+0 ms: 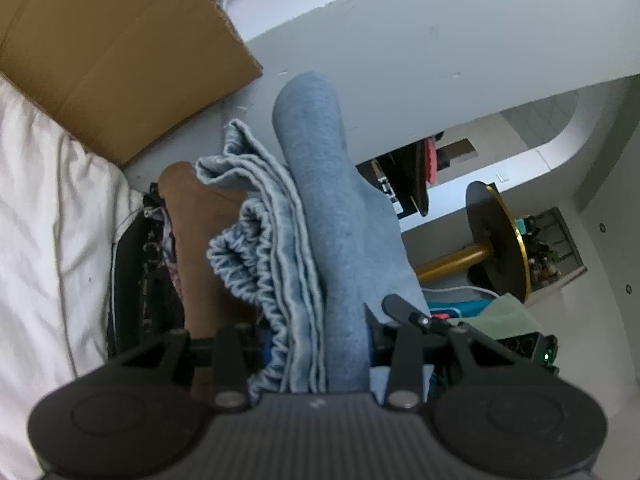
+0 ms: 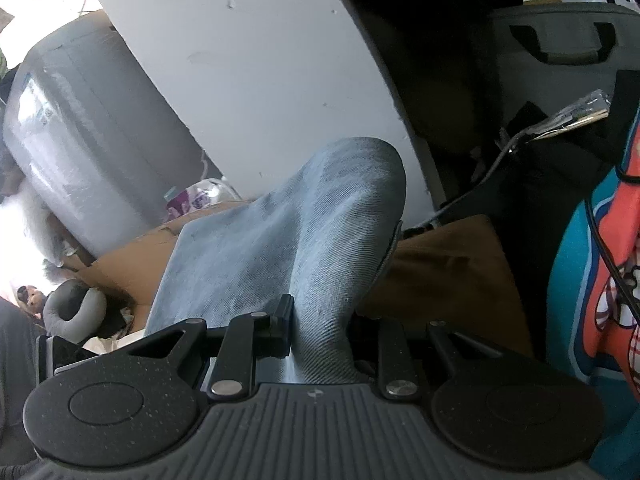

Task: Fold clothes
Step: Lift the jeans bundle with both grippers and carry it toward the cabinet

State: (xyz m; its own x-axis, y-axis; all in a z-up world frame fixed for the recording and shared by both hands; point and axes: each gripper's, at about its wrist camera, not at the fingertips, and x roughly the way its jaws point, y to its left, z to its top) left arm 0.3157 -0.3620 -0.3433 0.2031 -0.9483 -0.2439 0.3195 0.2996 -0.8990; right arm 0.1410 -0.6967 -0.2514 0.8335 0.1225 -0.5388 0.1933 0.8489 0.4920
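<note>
A folded light-blue denim garment with a gathered elastic waistband stands up between the jaws of my left gripper, which is shut on it. The cloth hides most of both fingers. In the right wrist view the same denim garment bulges up between the jaws of my right gripper, also shut on it. Only the left fingertip shows clearly there. A brown garment lies under and beside the denim, and the brown garment also shows to the right of the right gripper.
A white table runs behind the cloth. An open cardboard box is at the left, with white bedding below it. A black and gold round stand is at the right. A teal and orange fabric fills the right edge.
</note>
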